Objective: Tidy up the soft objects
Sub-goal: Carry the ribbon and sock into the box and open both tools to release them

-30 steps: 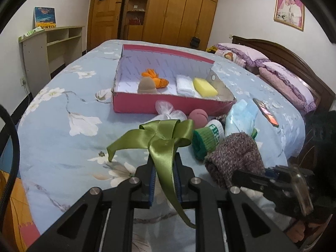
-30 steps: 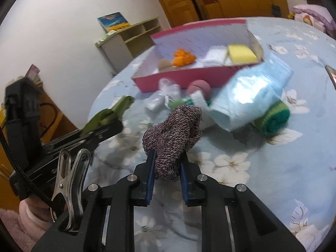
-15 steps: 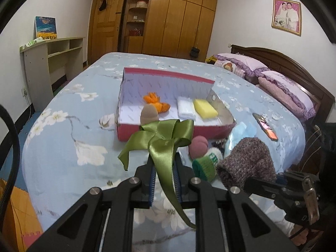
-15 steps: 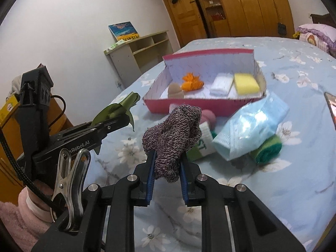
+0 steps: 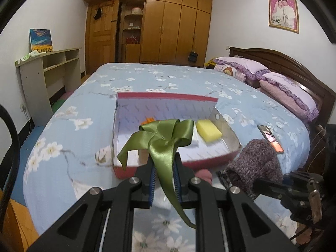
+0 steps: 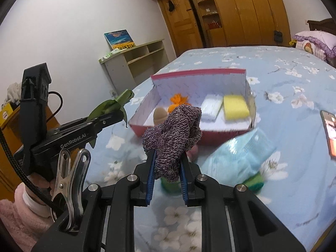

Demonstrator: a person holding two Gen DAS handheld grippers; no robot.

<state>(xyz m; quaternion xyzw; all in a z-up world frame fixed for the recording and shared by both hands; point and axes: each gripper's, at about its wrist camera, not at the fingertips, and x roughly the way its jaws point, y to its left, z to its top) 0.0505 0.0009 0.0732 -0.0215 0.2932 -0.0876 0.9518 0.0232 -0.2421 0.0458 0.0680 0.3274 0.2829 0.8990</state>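
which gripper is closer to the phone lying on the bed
Right. The right gripper, shut on the knitted sock, is on the phone's side of the bed. The left gripper, holding the green ribbon bow, sits farther over, beyond the right one.

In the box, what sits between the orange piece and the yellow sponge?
A white folded cloth lies between the orange piece and yellow sponge, seen in the right wrist view.

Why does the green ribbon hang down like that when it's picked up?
The ribbon is probably very floppy: its tail droops below the left gripper, whose jaws pinch it. It likely weighs almost nothing, since its loops stay puffed up. Its shiny surface suggests it could slip out easily.
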